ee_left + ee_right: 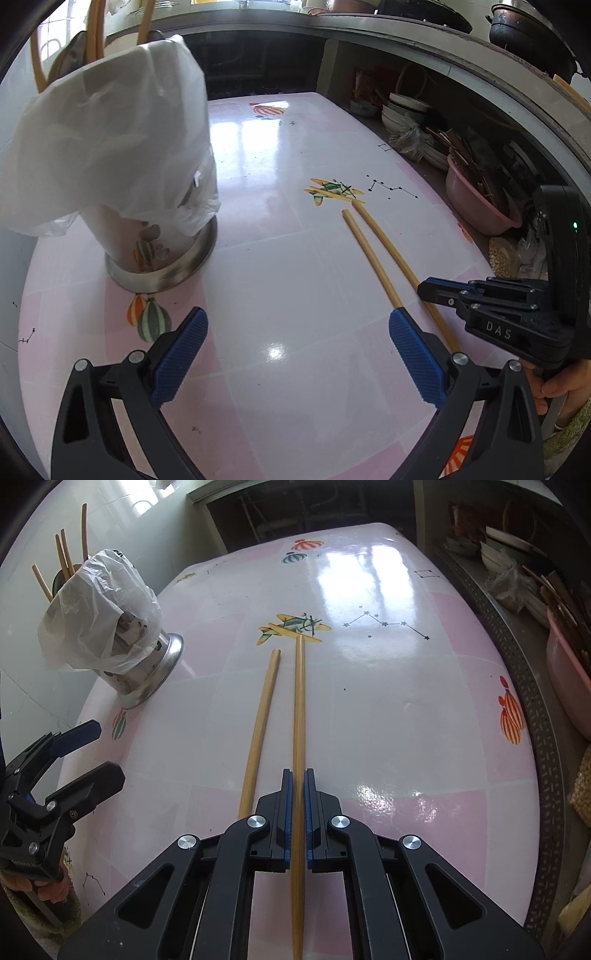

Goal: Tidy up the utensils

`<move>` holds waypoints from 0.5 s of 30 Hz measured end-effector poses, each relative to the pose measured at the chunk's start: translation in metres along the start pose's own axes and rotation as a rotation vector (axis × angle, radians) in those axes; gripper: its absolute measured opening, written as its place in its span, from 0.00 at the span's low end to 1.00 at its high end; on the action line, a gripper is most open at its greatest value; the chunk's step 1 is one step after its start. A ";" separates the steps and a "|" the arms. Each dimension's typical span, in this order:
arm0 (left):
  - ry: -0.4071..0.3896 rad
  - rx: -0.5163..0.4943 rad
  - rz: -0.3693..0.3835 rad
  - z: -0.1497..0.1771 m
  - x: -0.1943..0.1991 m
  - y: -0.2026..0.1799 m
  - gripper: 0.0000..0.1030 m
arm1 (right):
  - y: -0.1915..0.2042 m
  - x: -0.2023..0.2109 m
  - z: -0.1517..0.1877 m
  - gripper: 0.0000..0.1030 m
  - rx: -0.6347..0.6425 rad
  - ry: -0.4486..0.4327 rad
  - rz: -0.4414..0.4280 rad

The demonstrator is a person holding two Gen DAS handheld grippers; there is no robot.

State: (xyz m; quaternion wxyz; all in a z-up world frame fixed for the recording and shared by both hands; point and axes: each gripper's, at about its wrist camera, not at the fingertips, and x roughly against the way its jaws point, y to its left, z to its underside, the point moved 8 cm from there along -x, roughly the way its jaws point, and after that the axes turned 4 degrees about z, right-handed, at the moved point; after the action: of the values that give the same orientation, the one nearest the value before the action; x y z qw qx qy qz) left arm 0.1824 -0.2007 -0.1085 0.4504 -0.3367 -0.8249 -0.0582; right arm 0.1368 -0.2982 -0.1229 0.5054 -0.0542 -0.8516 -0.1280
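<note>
Two bamboo chopsticks lie side by side on the pink and white table (388,709). My right gripper (298,775) is shut on the right chopstick (299,701) near its thick end; the chopstick runs straight between the pads. The left chopstick (260,723) lies free beside it. In the left wrist view both chopsticks (373,254) show, with the right gripper (424,286) at their near end. My left gripper (297,328) is open and empty above the table. The steel utensil holder (162,266), draped in a plastic bag (110,140), stands at the left with several chopsticks (62,557) in it.
A shelf under the counter at the right holds bowls (406,110), a pink basin (476,206) and clutter. The table's right edge (532,716) runs close to that shelf. A tiled wall (33,686) is behind the holder.
</note>
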 end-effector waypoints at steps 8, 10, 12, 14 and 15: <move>0.060 -0.055 0.100 -0.021 -0.045 -0.049 0.59 | -0.014 0.003 0.006 0.04 -0.060 0.000 -0.027; 0.075 -0.087 0.086 -0.022 -0.057 -0.059 0.54 | -0.016 0.004 0.006 0.04 -0.069 0.000 -0.039; 0.087 -0.112 0.042 -0.022 -0.068 -0.063 0.45 | -0.016 0.003 0.007 0.04 -0.071 0.000 -0.046; 0.096 -0.118 0.006 -0.021 -0.077 -0.063 0.37 | -0.017 0.004 0.006 0.04 -0.068 0.000 -0.050; 0.093 -0.116 -0.013 -0.021 -0.079 -0.062 0.33 | -0.017 0.004 0.006 0.04 -0.067 0.000 -0.052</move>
State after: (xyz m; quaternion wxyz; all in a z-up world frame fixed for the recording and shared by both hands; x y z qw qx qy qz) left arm 0.1886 -0.2963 -0.1452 0.4677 -0.3539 -0.8003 -0.1246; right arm 0.1261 -0.3126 -0.1252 0.4999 -0.0492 -0.8479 -0.1696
